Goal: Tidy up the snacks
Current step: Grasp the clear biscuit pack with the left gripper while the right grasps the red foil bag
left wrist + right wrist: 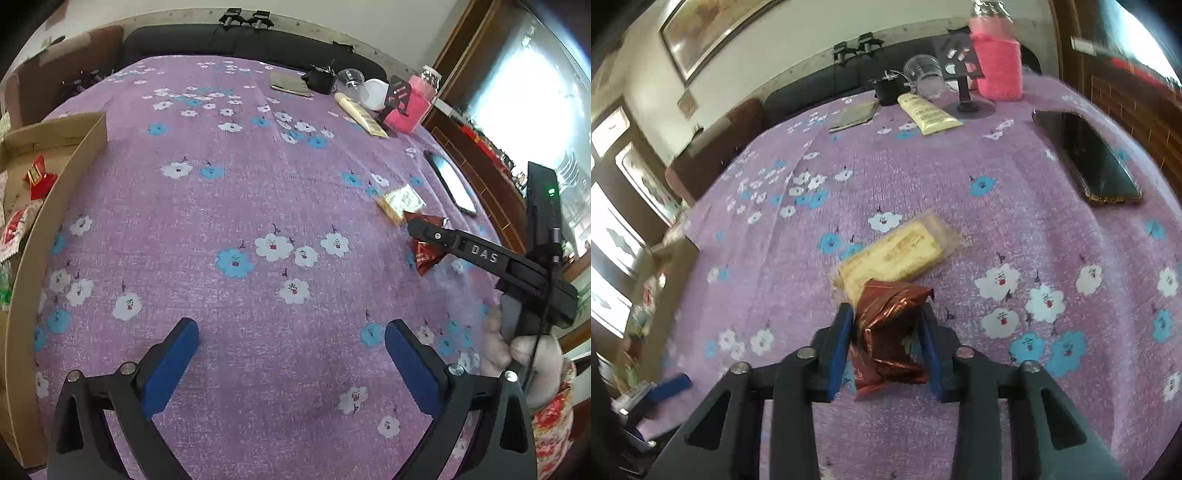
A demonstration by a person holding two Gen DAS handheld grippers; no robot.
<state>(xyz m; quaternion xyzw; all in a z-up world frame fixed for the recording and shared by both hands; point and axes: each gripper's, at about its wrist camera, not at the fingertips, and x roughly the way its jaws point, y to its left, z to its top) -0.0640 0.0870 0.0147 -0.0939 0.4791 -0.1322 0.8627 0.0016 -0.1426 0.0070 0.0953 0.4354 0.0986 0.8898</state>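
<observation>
My right claw clenches a crinkled reddish-brown foil snack packet beside a yellow wafer pack; my left claw hangs spread wide.

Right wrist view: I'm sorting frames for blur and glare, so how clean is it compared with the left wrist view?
Right wrist view: the red-brown snack packet between the right gripper fingers is sharp, with foil glints; the left edge smears. Left wrist view: the window blows out white, the tablecloth bulges from fisheye, and the left gripper stays sharp.
</observation>
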